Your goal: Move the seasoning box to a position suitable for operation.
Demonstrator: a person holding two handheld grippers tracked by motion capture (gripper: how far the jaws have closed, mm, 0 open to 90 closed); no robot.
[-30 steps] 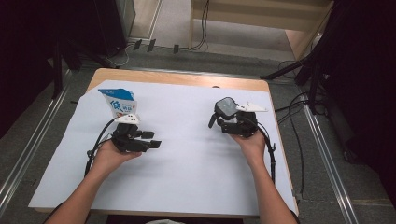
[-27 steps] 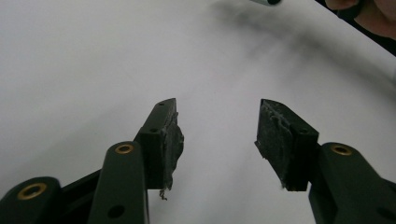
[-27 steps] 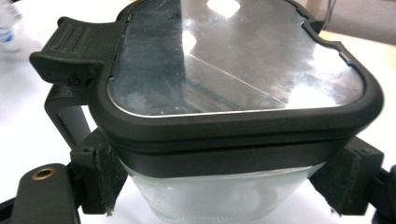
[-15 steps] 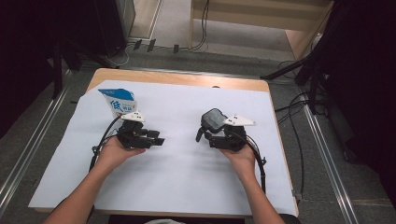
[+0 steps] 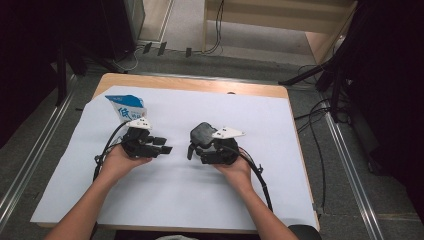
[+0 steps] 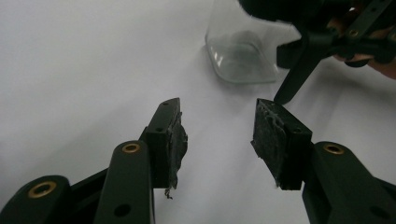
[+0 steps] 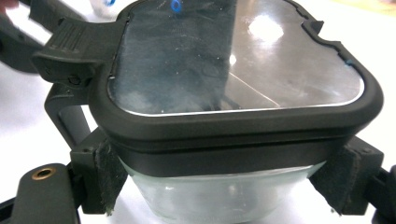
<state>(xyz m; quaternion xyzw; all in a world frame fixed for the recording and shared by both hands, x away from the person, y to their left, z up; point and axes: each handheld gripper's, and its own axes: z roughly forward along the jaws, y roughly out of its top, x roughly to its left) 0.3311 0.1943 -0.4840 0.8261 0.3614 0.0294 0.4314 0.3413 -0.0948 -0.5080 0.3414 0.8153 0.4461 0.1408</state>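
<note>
A clear glass container with a black clip-on lid (image 5: 202, 133) sits between the jaws of my right gripper (image 5: 199, 148), a little right of the sheet's middle. In the right gripper view the pads (image 7: 106, 176) press the container (image 7: 224, 196) from both sides just under the lid (image 7: 233, 70); this gripper (image 7: 226, 179) is shut on it. My left gripper (image 5: 164, 145) points right at the container, a short gap away. Its jaws have just been opening, and this gripper (image 6: 217, 135) holds nothing. Beyond it are the glass base (image 6: 243, 56) and the right gripper (image 6: 327, 42).
A blue and white pouch (image 5: 127, 107) stands at the back left, just behind the left gripper. A white sheet (image 5: 200, 200) covers the wooden table (image 5: 200, 86). Cables trail from both grippers toward the front edge. Dark equipment and floor cables surround the table.
The right gripper has carried the container leftward and slightly down, closing most of the gap to the left gripper. The left hand has stayed in place.
</note>
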